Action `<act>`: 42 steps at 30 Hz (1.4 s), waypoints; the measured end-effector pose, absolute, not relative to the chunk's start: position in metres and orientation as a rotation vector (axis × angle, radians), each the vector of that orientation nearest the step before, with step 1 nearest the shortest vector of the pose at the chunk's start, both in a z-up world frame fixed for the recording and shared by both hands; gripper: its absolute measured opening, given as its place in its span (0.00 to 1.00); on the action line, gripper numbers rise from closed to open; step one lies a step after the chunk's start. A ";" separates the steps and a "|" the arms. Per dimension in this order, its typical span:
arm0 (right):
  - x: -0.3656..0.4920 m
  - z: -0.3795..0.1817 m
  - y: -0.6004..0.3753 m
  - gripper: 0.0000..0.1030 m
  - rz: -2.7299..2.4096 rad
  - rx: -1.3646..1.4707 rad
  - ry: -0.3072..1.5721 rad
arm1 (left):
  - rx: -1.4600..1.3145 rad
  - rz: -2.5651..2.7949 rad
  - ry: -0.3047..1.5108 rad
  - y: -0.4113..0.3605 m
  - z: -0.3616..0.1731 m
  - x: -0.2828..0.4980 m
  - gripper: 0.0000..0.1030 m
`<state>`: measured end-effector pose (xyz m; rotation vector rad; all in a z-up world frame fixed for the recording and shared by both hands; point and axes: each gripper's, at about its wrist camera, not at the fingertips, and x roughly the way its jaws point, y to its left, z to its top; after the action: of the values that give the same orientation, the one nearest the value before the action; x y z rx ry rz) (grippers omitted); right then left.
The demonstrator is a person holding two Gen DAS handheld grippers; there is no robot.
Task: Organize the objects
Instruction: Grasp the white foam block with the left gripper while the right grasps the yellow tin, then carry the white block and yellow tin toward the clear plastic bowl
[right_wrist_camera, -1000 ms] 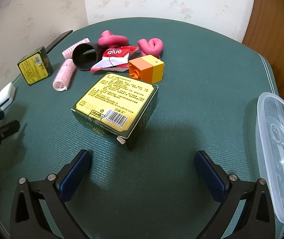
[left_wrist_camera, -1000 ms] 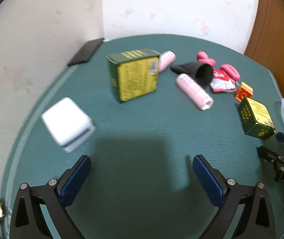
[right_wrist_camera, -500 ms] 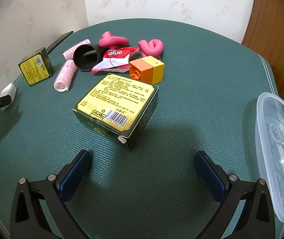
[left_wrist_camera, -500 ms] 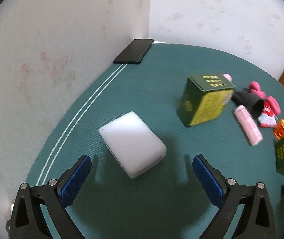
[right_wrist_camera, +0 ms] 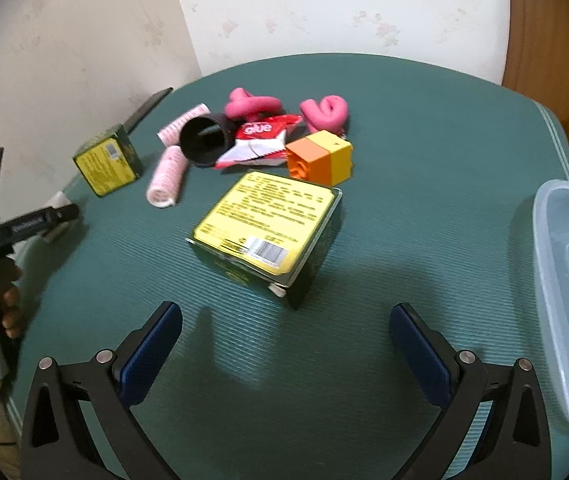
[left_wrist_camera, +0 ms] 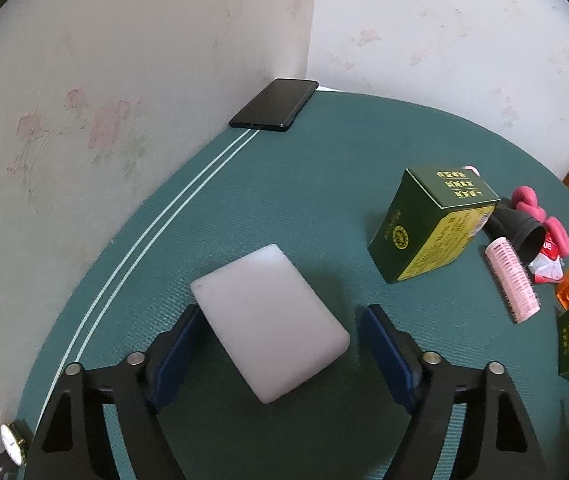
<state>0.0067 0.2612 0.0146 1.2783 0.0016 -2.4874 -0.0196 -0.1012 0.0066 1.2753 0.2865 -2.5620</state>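
Table (left_wrist_camera: 324, 184): a round green top. It fills the lower part of both views.
Clear tub (right_wrist_camera: 568, 280): at the right edge of the right wrist view only. The left view does not show it.
White block (left_wrist_camera: 268, 320): low in the middle of the left view, lying flat on the table between the blue pads. In the right view only a pale corner peeks out at the left edge.
Left gripper (left_wrist_camera: 280, 344): its jaws have just been closing around the white block. The left pad looks right up against the block, but I cannot tell if it presses. The right pad has a gap.
Right gripper (right_wrist_camera: 286, 340): fingers spread wide, with bare table between them.
Big green box (right_wrist_camera: 268, 224): lies flat, yellow face up, in the middle of the right view.
Second green box (left_wrist_camera: 432, 224): stands at the right of the left view.
Phone (left_wrist_camera: 274, 104): by the wall, upper middle of the left view. The right view shows only its thin edge.
Pink roller (left_wrist_camera: 512, 280): right of the left view.
Orange brick (right_wrist_camera: 320, 156): just above the big green box.
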 end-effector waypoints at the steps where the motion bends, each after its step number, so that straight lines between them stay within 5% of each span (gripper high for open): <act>1: 0.005 0.015 0.259 1.00 -2.488 1.280 0.002 | 1.268 -2.576 0.296 -0.102 0.007 -0.020 0.78; 15: -0.044 0.019 0.214 1.00 -2.605 1.257 0.119 | 1.201 -2.664 0.326 -0.096 0.015 -0.011 0.66; 19: -0.046 0.012 0.207 0.79 -2.623 1.261 0.182 | 1.216 -2.661 0.343 -0.097 0.014 -0.013 0.65; 23: -0.046 0.010 0.208 0.77 -2.625 1.253 0.154 | 1.225 -2.657 0.378 -0.101 0.012 -0.011 0.64; 42: -0.015 0.050 0.244 0.75 -2.785 0.977 0.025 | 1.123 -2.691 0.226 -0.069 0.032 0.010 0.61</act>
<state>-0.0148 0.2439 0.0501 0.9775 0.0245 -2.7854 0.0102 -0.0692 0.0316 1.1231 0.2265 -2.6915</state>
